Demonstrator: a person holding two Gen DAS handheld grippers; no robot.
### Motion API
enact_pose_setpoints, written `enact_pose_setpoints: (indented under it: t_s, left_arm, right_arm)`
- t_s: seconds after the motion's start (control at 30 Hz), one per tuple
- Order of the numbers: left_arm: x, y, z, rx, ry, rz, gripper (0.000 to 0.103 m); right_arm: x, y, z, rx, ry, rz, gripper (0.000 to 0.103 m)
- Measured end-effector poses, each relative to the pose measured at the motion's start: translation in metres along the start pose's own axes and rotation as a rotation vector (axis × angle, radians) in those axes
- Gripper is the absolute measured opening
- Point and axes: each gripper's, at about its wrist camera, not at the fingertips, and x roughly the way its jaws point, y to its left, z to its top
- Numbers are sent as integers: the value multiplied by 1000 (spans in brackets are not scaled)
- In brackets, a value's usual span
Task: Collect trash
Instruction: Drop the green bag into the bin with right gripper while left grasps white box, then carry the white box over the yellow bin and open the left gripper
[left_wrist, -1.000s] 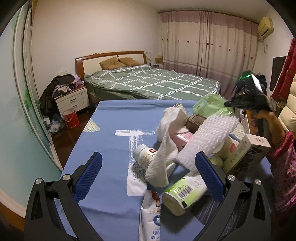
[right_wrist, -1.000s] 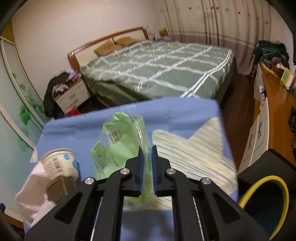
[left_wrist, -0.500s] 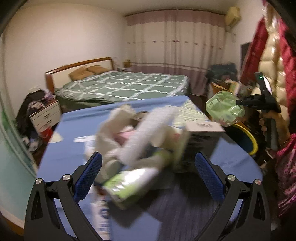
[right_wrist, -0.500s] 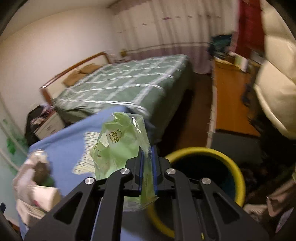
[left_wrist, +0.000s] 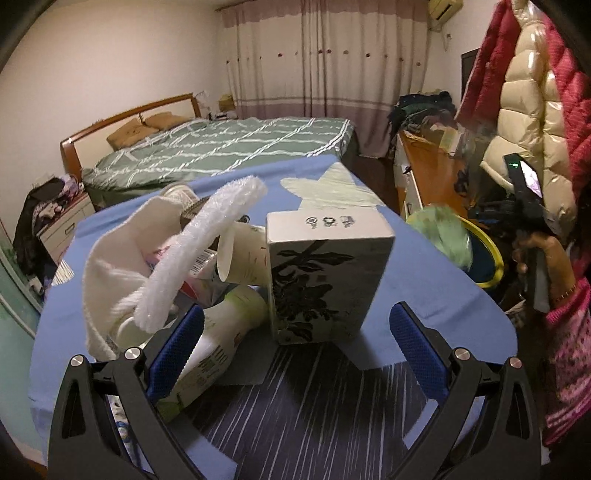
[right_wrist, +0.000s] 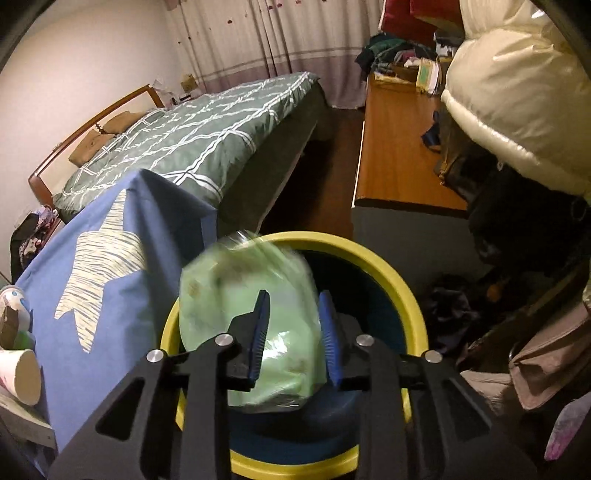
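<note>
Opening right gripper (right_wrist: 293, 325), blurred green bag (right_wrist: 247, 317), axis unclear

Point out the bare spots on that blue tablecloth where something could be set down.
Free: the pale star patch behind the upright grey printed box, and the blue cloth right of it. Crowded: the left, where the white towel and paper cup pile.

Bedroom, plain pale walls (left_wrist: 129, 55), striped pinkish curtains (left_wrist: 332, 55), wooden-headboard bed (left_wrist: 221, 147) with green checked cover, orange-topped cabinet (right_wrist: 399, 147), dark wood floor (right_wrist: 325, 177), dim warm light
</note>
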Motion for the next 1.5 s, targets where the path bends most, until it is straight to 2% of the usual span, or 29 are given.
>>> enact_pose_setpoints:
  t_s: [0.2,0.67,0.73,0.77,0.83,0.93,1.2,1.33,1.5]
  left_arm:
    - [22,-7,8,1,15,-17,99]
    - [48,-26,27,27,-9,30,99]
    - [47,-28,27,23,-11,28,93]
    - [50,-28,28,18,-6,25,85]
    - [50,-25,27,5,8,17,75]
    - [51,-23,27,-3,15,8,72]
    - [30,-40,30,38,-16,-34,72]
    - [25,-56,44,62,-35,-84,72]
    - [39,-92,70,106,-37,-172,72]
  right_arm:
    - [-16,8,0,-26,-41,36,35]
    - [-26,10,-2,-23,-60,100,38]
    - [-25,8,-4,-18,-59,103,37]
    - [-26,7,-4,-17,-60,104,38]
    - [-27,4,-6,-11,-62,108,38]
    - [-31,0,-9,-2,-68,117,38]
    - [-49,-7,-23,-9,-99,123,38]
    - [-62,-16,-35,-10,-119,108,38]
    - [-77,-36,-48,17,-147,71,38]
